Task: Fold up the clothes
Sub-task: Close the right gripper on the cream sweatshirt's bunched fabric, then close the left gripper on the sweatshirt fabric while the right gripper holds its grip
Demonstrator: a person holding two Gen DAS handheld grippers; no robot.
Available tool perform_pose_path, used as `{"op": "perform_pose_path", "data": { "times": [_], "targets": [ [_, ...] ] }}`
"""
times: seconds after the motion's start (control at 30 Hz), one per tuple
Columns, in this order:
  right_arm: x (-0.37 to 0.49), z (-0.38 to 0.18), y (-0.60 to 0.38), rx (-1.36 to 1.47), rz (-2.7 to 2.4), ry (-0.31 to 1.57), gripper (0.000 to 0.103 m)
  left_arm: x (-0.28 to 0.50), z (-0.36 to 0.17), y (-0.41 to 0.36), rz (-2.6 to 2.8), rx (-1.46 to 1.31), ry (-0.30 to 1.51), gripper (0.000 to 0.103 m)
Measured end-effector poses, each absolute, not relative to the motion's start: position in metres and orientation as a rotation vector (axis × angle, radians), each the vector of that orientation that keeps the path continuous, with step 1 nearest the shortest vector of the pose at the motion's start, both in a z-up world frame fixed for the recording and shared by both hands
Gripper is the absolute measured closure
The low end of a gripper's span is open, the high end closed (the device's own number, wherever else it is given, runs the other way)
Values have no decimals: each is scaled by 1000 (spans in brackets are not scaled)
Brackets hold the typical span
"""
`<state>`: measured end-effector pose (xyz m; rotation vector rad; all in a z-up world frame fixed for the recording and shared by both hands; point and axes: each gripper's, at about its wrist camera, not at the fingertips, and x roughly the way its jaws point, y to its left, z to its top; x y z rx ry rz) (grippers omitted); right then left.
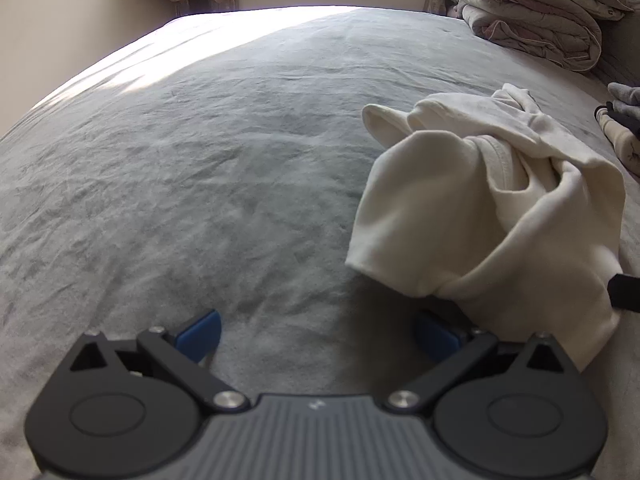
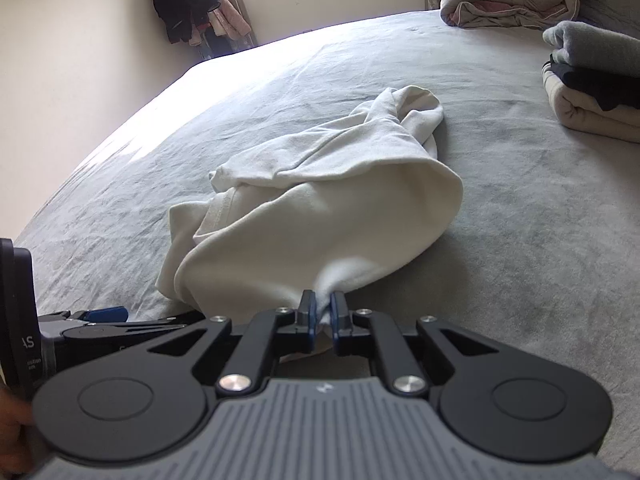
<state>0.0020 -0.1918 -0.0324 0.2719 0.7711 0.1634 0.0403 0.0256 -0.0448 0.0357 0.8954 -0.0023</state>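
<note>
A crumpled white garment [image 2: 320, 200] lies on the grey bedsheet [image 2: 520, 220]. My right gripper [image 2: 323, 314] is shut on the garment's near edge, with cloth pinched between its blue pads and the fabric lifted toward it. In the left wrist view the same white garment [image 1: 492, 200] bulges at the right. My left gripper [image 1: 318, 336] is open with nothing between its blue fingers; its right finger [image 1: 436, 338] is just below and beside the garment's hanging edge. The left gripper [image 2: 104, 316] also shows at the lower left of the right wrist view.
Folded quilts [image 1: 532, 12] are stacked at the far right corner of the bed. A pile of folded clothes [image 2: 592, 80] sits at the right. Dark clothes hang [image 2: 188, 0] by the wall beyond the bed. Grey bedsheet [image 1: 200, 180] stretches wide to the left.
</note>
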Motion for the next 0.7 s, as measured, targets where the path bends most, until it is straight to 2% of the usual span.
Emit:
{"op": "perform_pose_path", "data": {
  "times": [0.13, 0.2, 0.23, 0.27, 0.4, 0.5, 0.57, 0.7],
  "targets": [
    [-3, -32, -205, 286, 157, 768, 95, 37, -33, 33, -47, -26, 926, 1],
    [-6, -30, -210, 295, 155, 768, 95, 32, -23, 37, -93, -75, 920, 8],
    [-7, -30, -212, 296, 153, 767, 96, 30, -18, 37, -115, -92, 902, 15],
    [-9, -30, -213, 292, 148, 768, 100, 27, -13, 37, -137, -108, 882, 17],
    [-17, -29, -220, 297, 146, 774, 100, 21, 1, 36, -233, -183, 817, 24],
    [-21, -30, -224, 302, 147, 780, 100, 26, 1, 29, -300, -245, 810, 32],
    [-23, -30, -227, 306, 148, 783, 100, 33, -3, 23, -332, -285, 829, 43],
    [-28, -31, -232, 313, 150, 790, 100, 44, -13, 10, -353, -366, 852, 45]
  ]
}}
